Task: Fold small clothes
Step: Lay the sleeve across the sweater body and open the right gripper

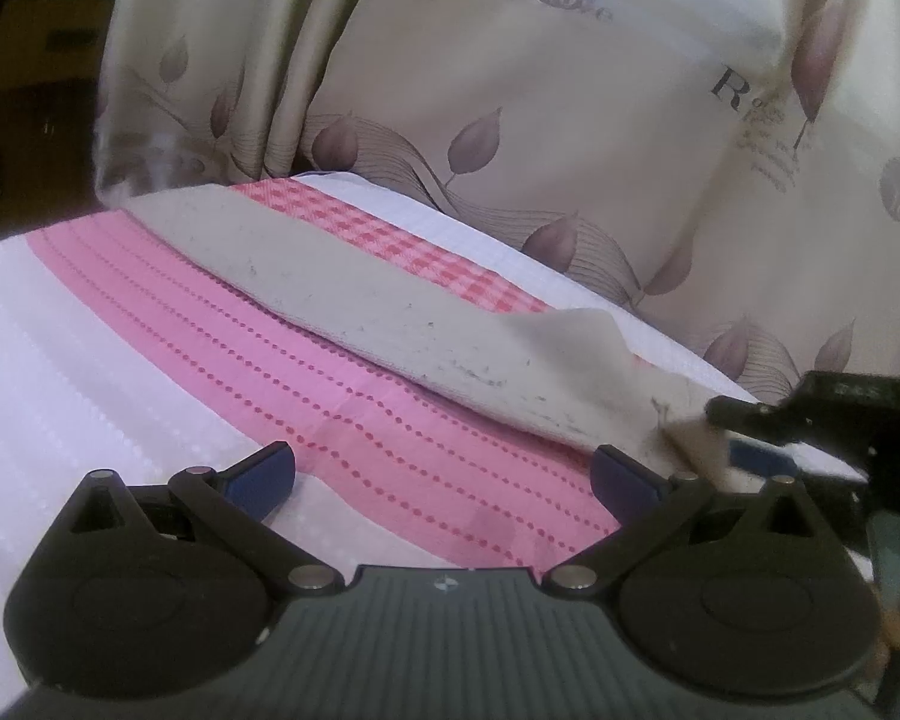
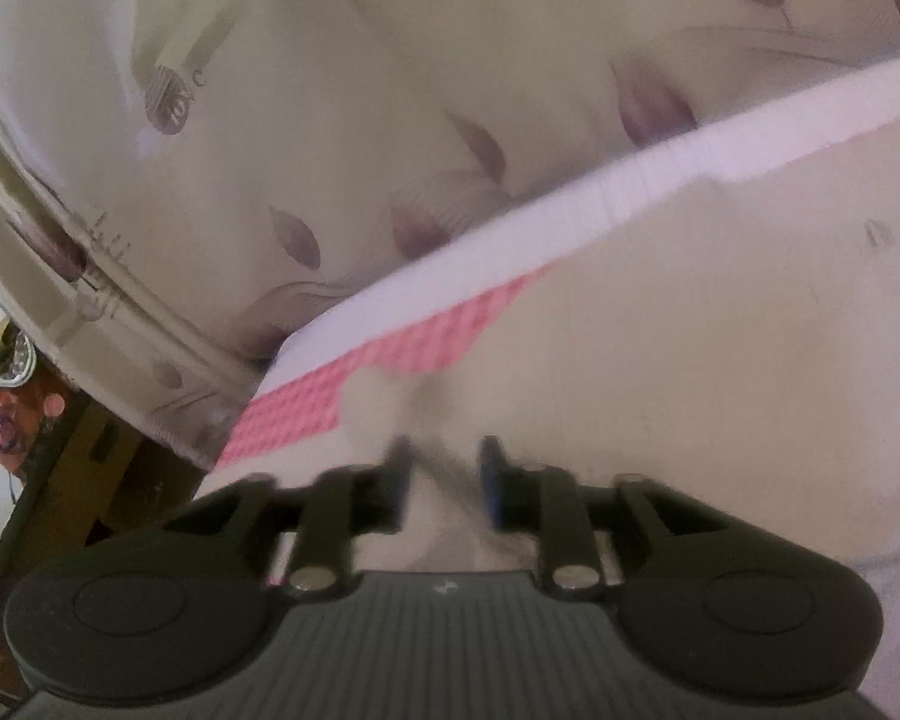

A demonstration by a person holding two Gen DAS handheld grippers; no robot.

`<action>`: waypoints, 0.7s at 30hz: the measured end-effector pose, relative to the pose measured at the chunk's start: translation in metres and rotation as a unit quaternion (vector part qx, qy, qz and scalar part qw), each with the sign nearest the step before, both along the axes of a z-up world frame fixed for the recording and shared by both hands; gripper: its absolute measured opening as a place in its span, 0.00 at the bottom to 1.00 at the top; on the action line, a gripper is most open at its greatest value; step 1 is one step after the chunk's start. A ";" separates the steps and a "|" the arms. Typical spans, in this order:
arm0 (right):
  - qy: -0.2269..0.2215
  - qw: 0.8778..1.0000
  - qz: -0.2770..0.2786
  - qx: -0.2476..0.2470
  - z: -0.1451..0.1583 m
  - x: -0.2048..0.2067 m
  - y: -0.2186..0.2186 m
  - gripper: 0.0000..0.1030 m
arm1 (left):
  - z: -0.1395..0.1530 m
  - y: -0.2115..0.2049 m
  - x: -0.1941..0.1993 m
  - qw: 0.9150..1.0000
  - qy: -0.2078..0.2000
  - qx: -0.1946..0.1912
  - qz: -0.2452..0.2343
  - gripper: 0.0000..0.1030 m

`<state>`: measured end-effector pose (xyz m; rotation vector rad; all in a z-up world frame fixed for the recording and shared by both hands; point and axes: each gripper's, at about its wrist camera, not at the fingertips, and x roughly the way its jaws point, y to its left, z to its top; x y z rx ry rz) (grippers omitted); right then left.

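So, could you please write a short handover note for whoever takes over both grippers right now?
Left gripper: open, empty, hovering over the pink-striped sheet beside the near edge of the beige garment.
Right gripper: shut on a corner of the beige garment and lifting it; the right wrist view is blurred, so it is probably moving.
The garment lies as a long flat band across the bed, in front of the leaf-print curtain.
Done: it looks folded lengthwise once, though I cannot be sure.
Left: likely bring the pinched end over to the far end, then flatten.

Curtain (image 1: 510, 90) walls the far edge; pink cloth (image 1: 390, 420) lies open.
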<state>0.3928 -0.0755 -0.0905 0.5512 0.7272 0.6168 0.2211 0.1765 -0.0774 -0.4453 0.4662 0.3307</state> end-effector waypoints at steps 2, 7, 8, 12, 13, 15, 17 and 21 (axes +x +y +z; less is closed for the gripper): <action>-0.011 1.000 -0.001 0.006 0.002 -0.013 -0.013 0.65 | 0.000 0.002 -0.001 1.000 -0.002 -0.006 0.001 1.00; -0.050 0.998 -0.015 -0.038 0.007 -0.044 -0.047 0.73 | 0.000 0.005 -0.001 1.000 -0.007 -0.016 0.002 1.00; -0.060 0.996 -0.017 -0.056 0.008 -0.051 -0.053 0.73 | 0.000 0.006 -0.001 1.000 -0.009 -0.018 0.001 1.00; -0.108 0.983 -0.019 -0.150 0.003 -0.077 -0.059 0.73 | -0.001 0.011 -0.004 0.999 -0.018 -0.037 0.000 1.00; -0.109 0.981 -0.018 -0.162 -0.001 -0.081 -0.059 0.73 | 0.000 0.013 -0.006 0.999 -0.023 -0.044 -0.002 1.00; -0.111 0.980 -0.014 -0.164 -0.004 -0.086 -0.059 0.74 | 0.002 0.019 -0.009 0.998 -0.031 -0.061 -0.006 1.00; -0.136 0.975 -0.015 -0.177 -0.002 -0.093 -0.054 0.84 | 0.006 0.028 -0.013 0.997 -0.037 -0.071 -0.009 1.00; -0.172 0.958 0.008 -0.228 -0.004 -0.103 -0.031 0.86 | 0.016 0.050 -0.017 0.999 -0.008 -0.044 -0.023 1.00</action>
